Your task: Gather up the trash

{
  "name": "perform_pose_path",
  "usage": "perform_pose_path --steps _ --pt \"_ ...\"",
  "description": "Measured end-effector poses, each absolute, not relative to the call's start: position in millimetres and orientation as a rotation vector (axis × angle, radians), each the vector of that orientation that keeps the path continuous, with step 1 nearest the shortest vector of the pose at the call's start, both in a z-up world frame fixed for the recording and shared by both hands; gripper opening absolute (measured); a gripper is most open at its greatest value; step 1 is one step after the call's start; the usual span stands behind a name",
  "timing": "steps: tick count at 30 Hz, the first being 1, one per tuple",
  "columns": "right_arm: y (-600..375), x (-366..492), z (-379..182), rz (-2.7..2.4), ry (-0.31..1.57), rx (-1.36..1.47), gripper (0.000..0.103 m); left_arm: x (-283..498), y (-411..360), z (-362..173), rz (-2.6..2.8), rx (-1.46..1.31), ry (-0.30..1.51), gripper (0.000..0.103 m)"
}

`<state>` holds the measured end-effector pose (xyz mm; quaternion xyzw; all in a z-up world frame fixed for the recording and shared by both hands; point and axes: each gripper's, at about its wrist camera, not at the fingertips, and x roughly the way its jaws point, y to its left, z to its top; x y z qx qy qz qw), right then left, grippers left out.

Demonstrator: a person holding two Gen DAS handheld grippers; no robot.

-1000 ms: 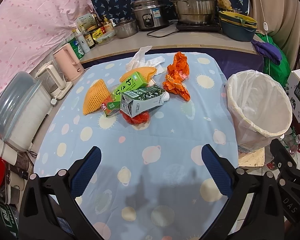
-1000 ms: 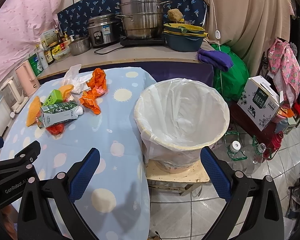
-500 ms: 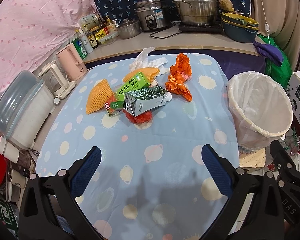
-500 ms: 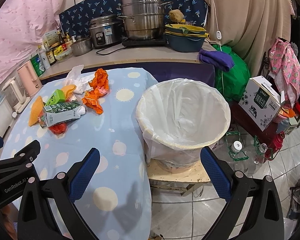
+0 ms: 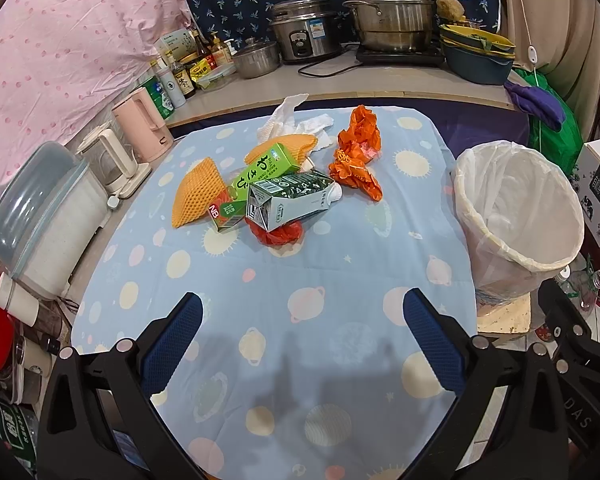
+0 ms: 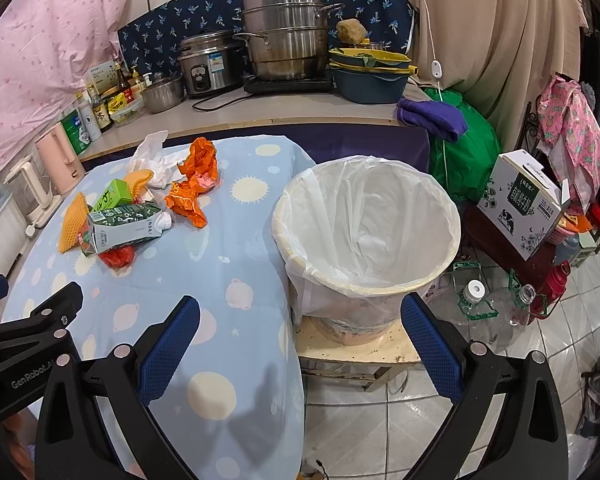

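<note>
A heap of trash lies on the blue planet-print tablecloth [image 5: 300, 320]: a green-and-white carton [image 5: 290, 200], a green box [image 5: 266, 170], orange foam nets [image 5: 194, 194], a crumpled orange wrapper [image 5: 356, 152], a red scrap [image 5: 278, 234] and white tissue [image 5: 296, 122]. The white-lined bin [image 5: 516, 204] stands off the table's right edge. My left gripper [image 5: 300, 312] hovers open over the near cloth, well short of the heap. My right gripper [image 6: 300, 316] is open, over the table edge and the bin [image 6: 366, 224]; the carton [image 6: 126, 226] lies far left of it.
Kettles [image 5: 142, 128] and a plastic container [image 5: 40, 208] line the table's left side. Pots [image 5: 388, 8], a rice cooker [image 5: 304, 34] and bottles crowd the counter behind. The bin rests on a low wooden stool [image 6: 356, 350]. Empty bottles [image 6: 484, 308] and a box [image 6: 524, 200] sit on the tiled floor.
The left wrist view has shifted slightly: the heap and bin sit a little further right and lower than before. Both grippers have stayed open.
</note>
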<state>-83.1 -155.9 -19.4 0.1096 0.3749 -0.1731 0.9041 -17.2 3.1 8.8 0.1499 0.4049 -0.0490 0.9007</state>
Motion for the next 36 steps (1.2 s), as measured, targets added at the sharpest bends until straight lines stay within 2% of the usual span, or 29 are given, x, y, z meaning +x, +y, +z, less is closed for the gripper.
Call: perform_pose_path --steps 36 --pt "-154.5 -85.0 -19.5 -0.356 0.773 0.23 0.096 -17.7 2.3 8.4 -0.101 0.311 0.836 0.096"
